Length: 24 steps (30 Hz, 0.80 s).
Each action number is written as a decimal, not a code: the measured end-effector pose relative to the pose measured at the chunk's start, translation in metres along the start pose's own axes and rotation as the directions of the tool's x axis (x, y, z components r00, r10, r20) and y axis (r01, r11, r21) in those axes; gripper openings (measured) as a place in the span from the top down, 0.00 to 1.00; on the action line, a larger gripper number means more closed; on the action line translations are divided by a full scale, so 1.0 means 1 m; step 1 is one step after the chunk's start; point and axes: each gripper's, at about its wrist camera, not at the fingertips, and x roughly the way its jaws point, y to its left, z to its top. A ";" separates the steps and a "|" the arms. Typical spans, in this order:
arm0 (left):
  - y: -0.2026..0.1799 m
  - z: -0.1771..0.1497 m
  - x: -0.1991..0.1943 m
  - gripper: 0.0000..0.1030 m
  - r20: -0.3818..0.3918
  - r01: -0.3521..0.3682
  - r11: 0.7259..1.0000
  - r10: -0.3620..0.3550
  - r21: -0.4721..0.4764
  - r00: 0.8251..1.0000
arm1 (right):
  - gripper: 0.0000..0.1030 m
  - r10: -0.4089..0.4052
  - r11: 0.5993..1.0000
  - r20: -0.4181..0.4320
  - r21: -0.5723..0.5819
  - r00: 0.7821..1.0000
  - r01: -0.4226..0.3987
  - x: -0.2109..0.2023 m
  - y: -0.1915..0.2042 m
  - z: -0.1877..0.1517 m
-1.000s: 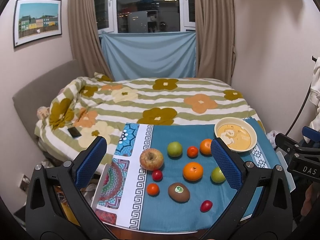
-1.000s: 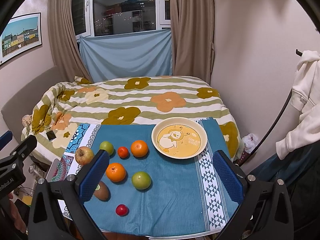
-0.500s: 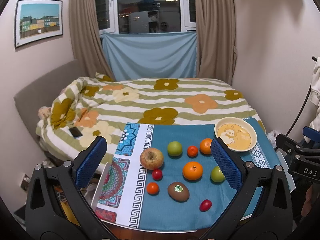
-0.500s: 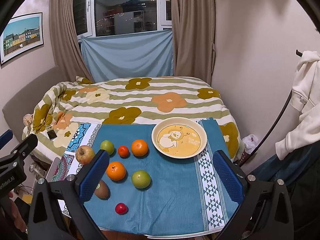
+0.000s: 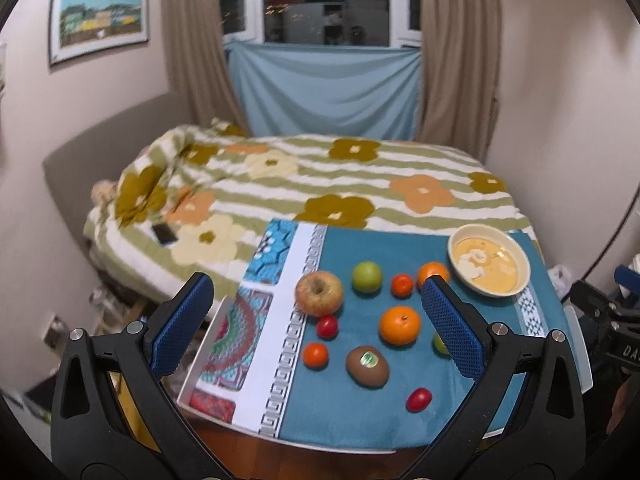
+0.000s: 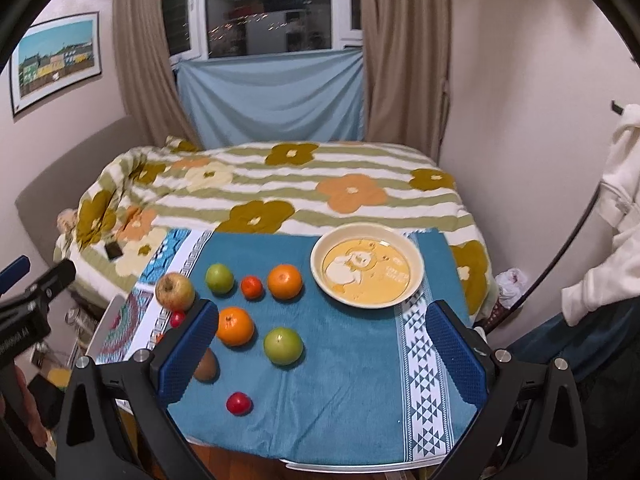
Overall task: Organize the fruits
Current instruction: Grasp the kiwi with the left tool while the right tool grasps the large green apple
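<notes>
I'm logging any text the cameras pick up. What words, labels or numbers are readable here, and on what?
"DA": cut-off white letters on the right gripper, seen from the left wrist.
Left gripper lettering: blurred, unreadable.
Kiwi sticker: too small.
Bowl print beside the cartoon: too blurred.

My left gripper hangs above the near left part of the desk, its blue-padded fingers spread wide with nothing between them. My right gripper hangs above the near right part of the desk, fingers just as wide apart and empty. Neither touches the desk; both point toward its far edge.
</notes>
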 end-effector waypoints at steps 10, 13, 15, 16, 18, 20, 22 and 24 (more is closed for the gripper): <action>-0.008 -0.050 0.051 0.00 -0.177 -0.063 0.997 0.069 0.041 0.982 | 0.00 0.170 0.980 -0.125 -0.079 0.978 -0.180 0.065 -0.014 -0.034; -0.018 -0.068 0.065 0.00 -0.198 -0.056 0.996 0.068 0.064 0.978 | 0.00 0.194 0.972 -0.141 -0.110 0.971 -0.210 0.082 -0.019 -0.042; -0.027 -0.079 0.074 0.00 -0.209 -0.037 0.996 0.054 0.084 0.976 | 0.00 0.198 0.967 -0.149 -0.134 0.969 -0.218 0.093 -0.021 -0.048; -0.030 -0.084 0.080 0.00 -0.218 -0.024 0.995 0.044 0.093 0.975 | 0.00 0.205 0.962 -0.158 -0.150 0.966 -0.229 0.101 -0.021 -0.050; -0.038 -0.093 0.093 0.00 -0.238 0.010 0.993 0.018 0.116 0.971 | 0.00 0.223 0.950 -0.176 -0.179 0.959 -0.254 0.114 -0.021 -0.054; -0.043 -0.099 0.104 0.00 -0.256 0.041 0.990 -0.004 0.138 0.967 | 0.00 0.243 0.933 -0.190 -0.223 0.951 -0.283 0.126 -0.018 -0.059; -0.050 -0.105 0.116 0.00 -0.273 0.072 0.985 -0.026 0.160 0.962 | 0.00 0.245 0.921 -0.199 -0.257 0.949 -0.292 0.134 -0.015 -0.063; -0.055 -0.110 0.128 0.00 -0.290 0.097 0.979 -0.042 0.178 0.956 | 0.00 0.246 0.912 -0.212 -0.280 0.946 -0.300 0.145 -0.012 -0.068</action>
